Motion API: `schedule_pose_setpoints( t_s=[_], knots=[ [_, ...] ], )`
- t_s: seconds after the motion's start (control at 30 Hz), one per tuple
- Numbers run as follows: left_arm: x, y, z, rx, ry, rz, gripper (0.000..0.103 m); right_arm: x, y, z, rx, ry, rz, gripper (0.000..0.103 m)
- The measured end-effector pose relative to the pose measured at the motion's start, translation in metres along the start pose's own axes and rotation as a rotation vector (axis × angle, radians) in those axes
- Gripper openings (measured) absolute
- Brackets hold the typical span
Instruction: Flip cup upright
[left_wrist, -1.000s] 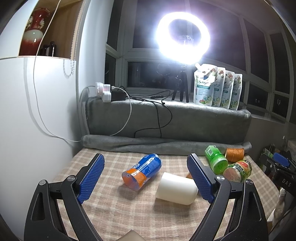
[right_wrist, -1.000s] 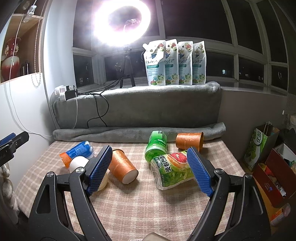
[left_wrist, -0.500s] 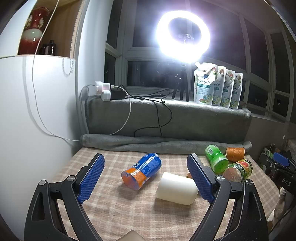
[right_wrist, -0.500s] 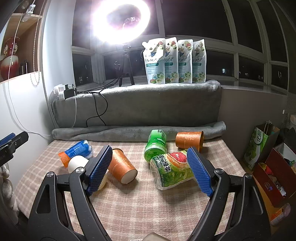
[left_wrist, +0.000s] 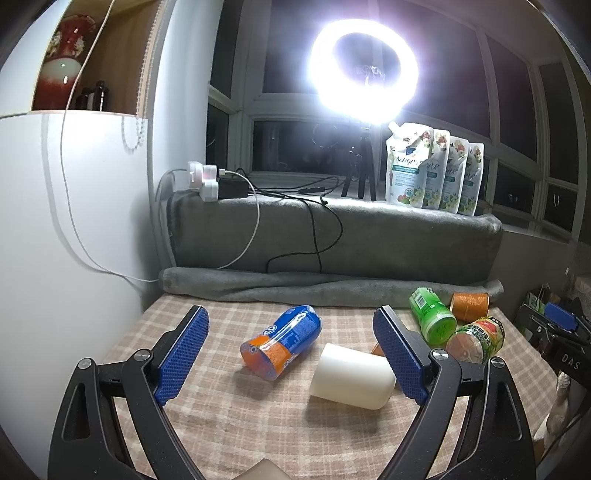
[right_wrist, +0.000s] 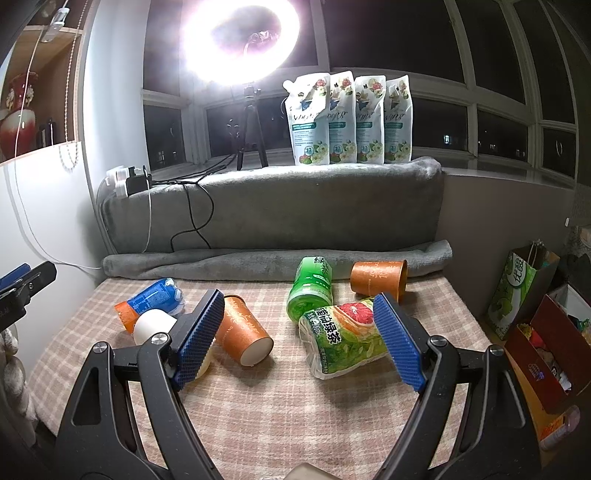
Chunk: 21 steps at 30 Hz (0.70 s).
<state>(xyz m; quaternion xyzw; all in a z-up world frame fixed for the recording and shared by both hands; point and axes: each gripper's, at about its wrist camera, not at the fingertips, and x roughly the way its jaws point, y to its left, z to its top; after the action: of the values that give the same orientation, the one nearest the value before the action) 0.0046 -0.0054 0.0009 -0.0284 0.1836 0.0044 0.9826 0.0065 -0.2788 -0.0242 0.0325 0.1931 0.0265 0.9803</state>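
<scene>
A white cup (left_wrist: 351, 376) lies on its side on the checked tablecloth, between my left gripper's fingers and nearer the right one. It also shows in the right wrist view (right_wrist: 153, 325), partly behind a finger. An orange cup (right_wrist: 242, 330) lies on its side with its base toward me. A second orange cup (right_wrist: 378, 277) lies on its side at the back. My left gripper (left_wrist: 291, 354) is open and empty above the cloth. My right gripper (right_wrist: 297, 339) is open and empty, with the orange cup between its fingers.
A blue and orange can (left_wrist: 282, 347), a green can (right_wrist: 312, 288) and a grapefruit-label bottle (right_wrist: 341, 338) lie on the cloth. A rolled grey blanket (right_wrist: 277, 260) lines the back edge. A white cabinet (left_wrist: 55, 258) stands at the left. Bags and boxes (right_wrist: 532, 314) sit off the table's right edge.
</scene>
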Motion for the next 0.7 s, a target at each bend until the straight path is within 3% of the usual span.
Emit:
schedule_pose_setpoints(
  t_s=[0.7],
  knots=[
    [0.015,-0.006,-0.003,0.001,0.021,-0.005,0.091,0.015,-0.003,-0.001,-0.007,0.023,0.007,0.085]
  ],
)
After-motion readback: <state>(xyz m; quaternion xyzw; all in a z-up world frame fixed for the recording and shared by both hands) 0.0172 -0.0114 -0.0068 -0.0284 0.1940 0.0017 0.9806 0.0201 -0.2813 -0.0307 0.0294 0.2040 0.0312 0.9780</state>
